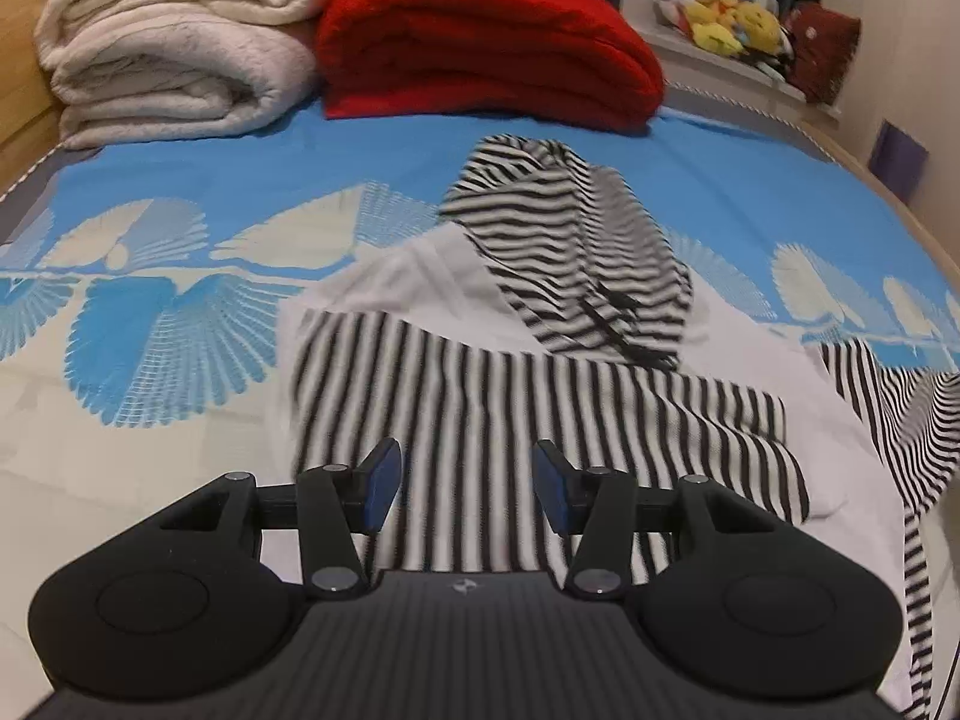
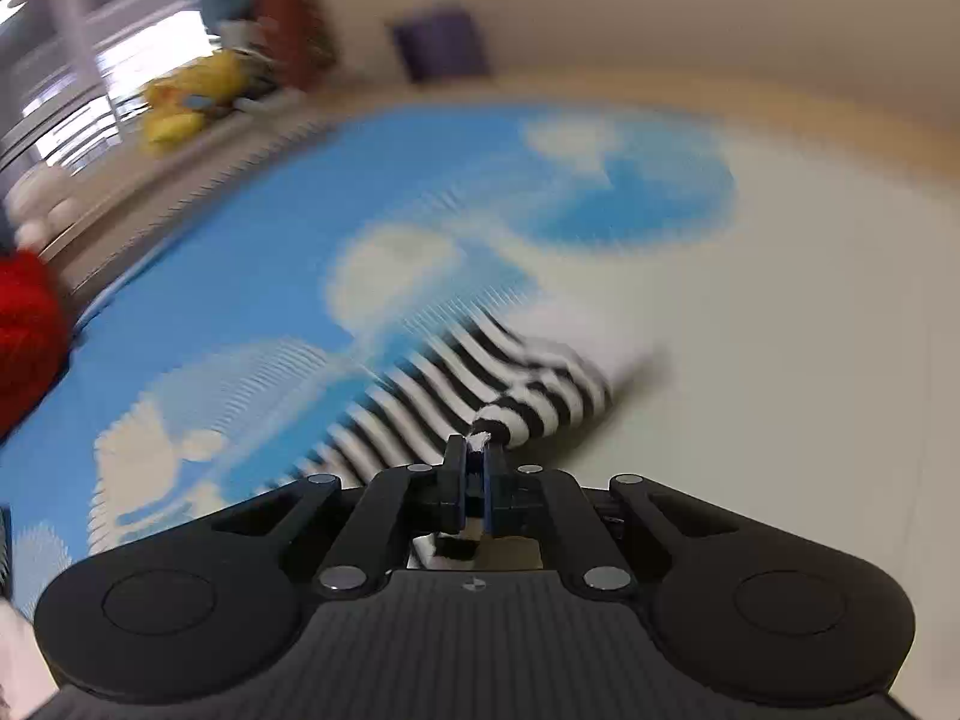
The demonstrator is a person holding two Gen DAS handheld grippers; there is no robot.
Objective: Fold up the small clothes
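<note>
A small black-and-white striped hooded garment (image 1: 510,372) lies on the bed, its hood (image 1: 558,228) at the far end and one sleeve folded across the body. My left gripper (image 1: 465,477) hovers over the near hem, open, with nothing between its blue pads. In the blurred right wrist view my right gripper (image 2: 475,450) is shut on the end of a striped sleeve (image 2: 480,384), whose cloth bunches just beyond the fingertips. That sleeve (image 1: 900,414) trails off at the right edge of the left wrist view.
The bed cover (image 1: 180,312) is blue and white with fan shapes. A folded cream blanket (image 1: 174,48) and a folded red blanket (image 1: 480,42) sit at the far end. Yellow plush toys (image 1: 732,24) rest on a ledge beyond. A wall runs along the right side.
</note>
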